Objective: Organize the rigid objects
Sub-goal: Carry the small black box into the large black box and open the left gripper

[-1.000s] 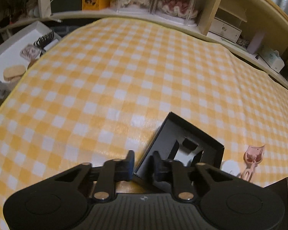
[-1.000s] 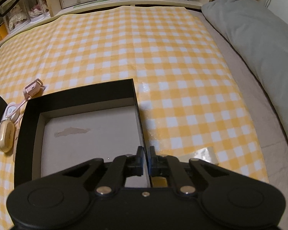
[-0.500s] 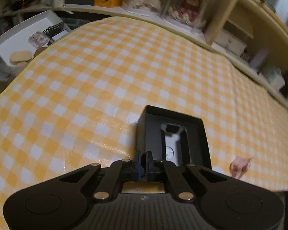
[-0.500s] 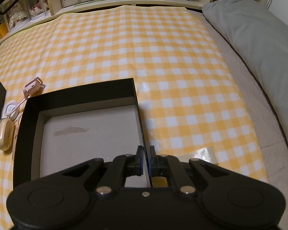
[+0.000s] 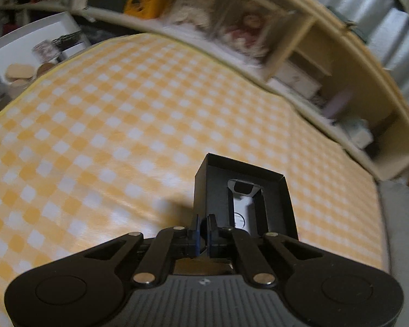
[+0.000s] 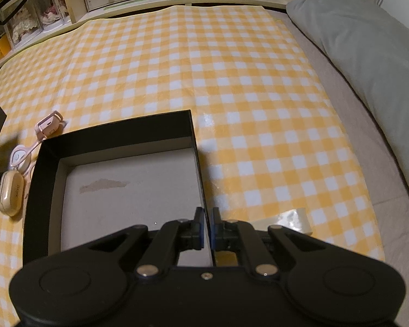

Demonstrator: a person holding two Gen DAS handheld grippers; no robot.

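Both tools clamp box walls: L tool point(image 5: 203, 230) small tray point(image 5: 245, 201), R tool point(image 6: 207, 227) big box point(image 6: 117, 136).

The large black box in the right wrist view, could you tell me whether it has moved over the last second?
No. The large black box keeps its far corner on the same checks of the yellow checked cloth, with the right gripper shut on its right wall.

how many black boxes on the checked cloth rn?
2. Small black box pinched at its near wall by the left gripper; large black box gripped at its right wall by the right gripper. Others may sit off-frame.
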